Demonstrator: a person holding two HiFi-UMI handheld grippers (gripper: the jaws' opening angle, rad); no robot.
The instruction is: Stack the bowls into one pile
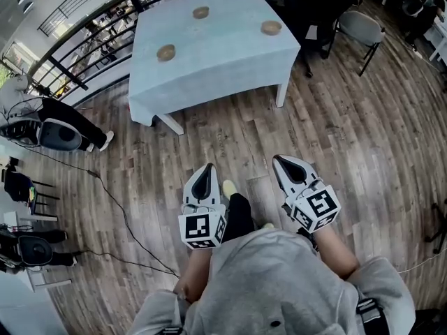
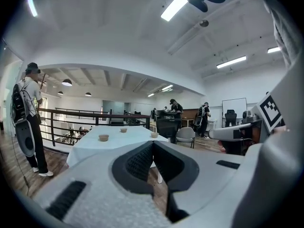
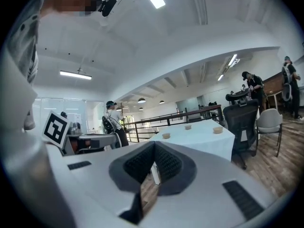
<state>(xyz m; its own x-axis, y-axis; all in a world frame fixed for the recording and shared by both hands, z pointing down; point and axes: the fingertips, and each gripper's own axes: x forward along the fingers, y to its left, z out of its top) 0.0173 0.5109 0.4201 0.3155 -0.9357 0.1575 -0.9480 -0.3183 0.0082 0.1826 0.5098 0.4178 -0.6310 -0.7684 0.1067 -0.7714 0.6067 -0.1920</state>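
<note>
Three bowls, unstacked, well apart from one another on a table (image 1: 216, 61) draped in a smooth pale blue cloth (image 1: 150, 100): left bowl (image 1: 166, 52) nearest the near-left edge, far bowl (image 1: 201, 12) toward the far side, right bowl (image 1: 271, 27) by the right edge. All three are small, round, shallow, tan and matte; the material cannot be told at this range. Left tongs (image 1: 206, 173) and right tongs (image 1: 288, 166) are both pressed together with nothing between their ribbed dark pads, held side by side over wood-plank floor (image 1: 349, 138). They point at the table, which lies well beyond them, far and slightly left. By this layout the left tongs looks better placed for the left bowl and the right tongs for the right bowl.
</note>
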